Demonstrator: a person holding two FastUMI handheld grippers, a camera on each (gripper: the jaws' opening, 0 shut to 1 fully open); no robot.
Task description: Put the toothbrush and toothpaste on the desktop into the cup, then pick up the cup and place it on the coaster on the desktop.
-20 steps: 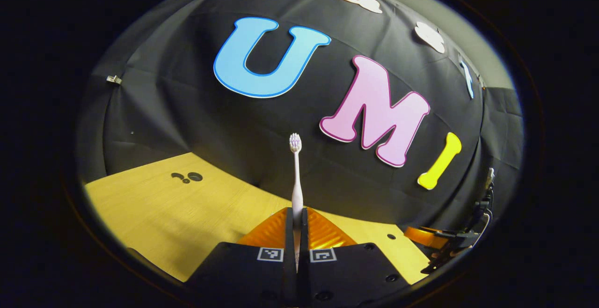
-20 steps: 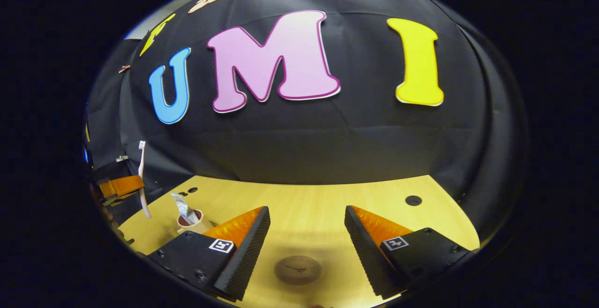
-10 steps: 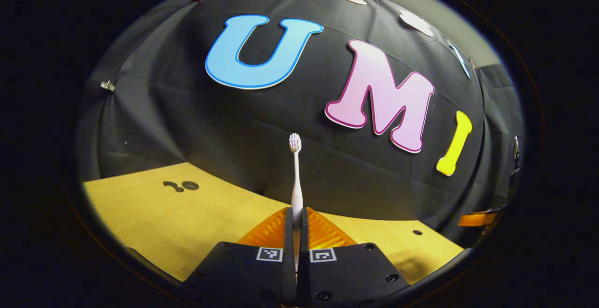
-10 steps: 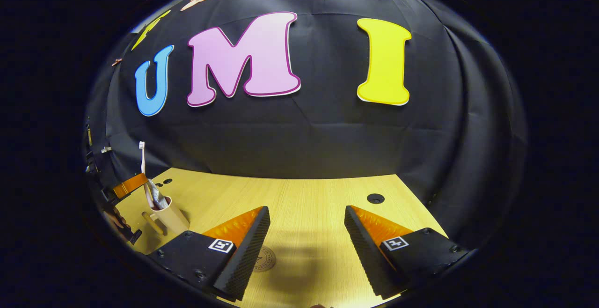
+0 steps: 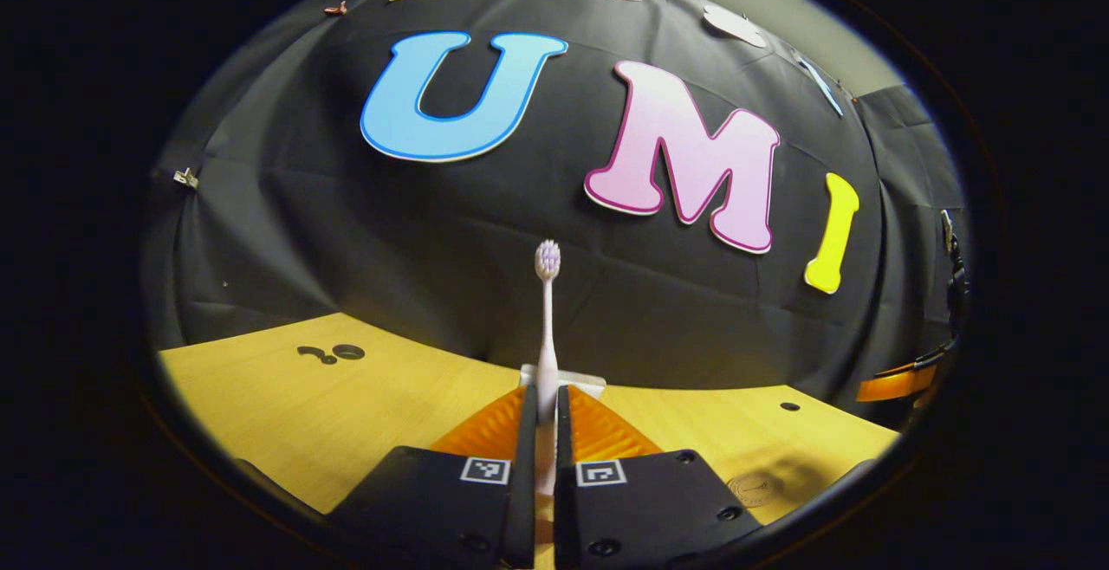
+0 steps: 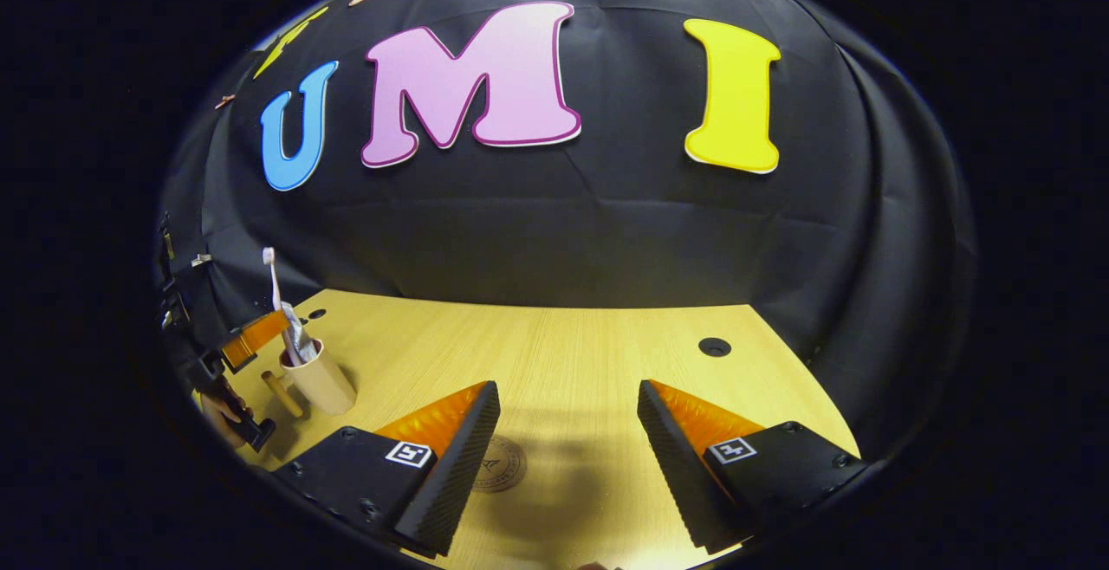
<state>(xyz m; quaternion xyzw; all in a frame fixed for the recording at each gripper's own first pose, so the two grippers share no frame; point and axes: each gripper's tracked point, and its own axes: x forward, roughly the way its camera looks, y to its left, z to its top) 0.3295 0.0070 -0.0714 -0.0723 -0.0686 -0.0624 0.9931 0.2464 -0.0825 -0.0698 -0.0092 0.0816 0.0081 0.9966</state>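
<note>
in the left gripper view, the left gripper (image 5: pixel 540 414) has its fingers clenched on the handle of the toothbrush (image 5: pixel 546 327), which stands upright between them with its bristled head at the top, against the black cloth wall. just past the fingertips, the flat white end of the toothpaste (image 5: pixel 579 376) pokes up behind the brush handle. the wooden desk (image 5: pixel 346 414) spreads out below. the coaster (image 5: pixel 755 489), a round brown disc, lies flat on the desk to the lower right. near the right edge of that view a part of the other gripper shows, well apart.

in the right gripper view, the right gripper (image 6: pixel 567 431) hangs above the desk with its fingers released, wide apart and grasping nothing. the coaster (image 6: pixel 501 464) lies on the desk just beside the inner edge of its left finger, partly hidden by it. far off at the left edge stands the cup (image 6: pixel 321 377), a pale beige mug with its handle to the left, upright on the desk and well apart from the coaster. the toothpaste (image 6: pixel 297 333) sticks out of the cup's mouth, and the toothbrush (image 6: pixel 274 280) rises above it, its lower end at the rim; i cannot tell how deep it sits. the left gripper (image 6: pixel 251 338) closes on the brush just above the cup.
</note>
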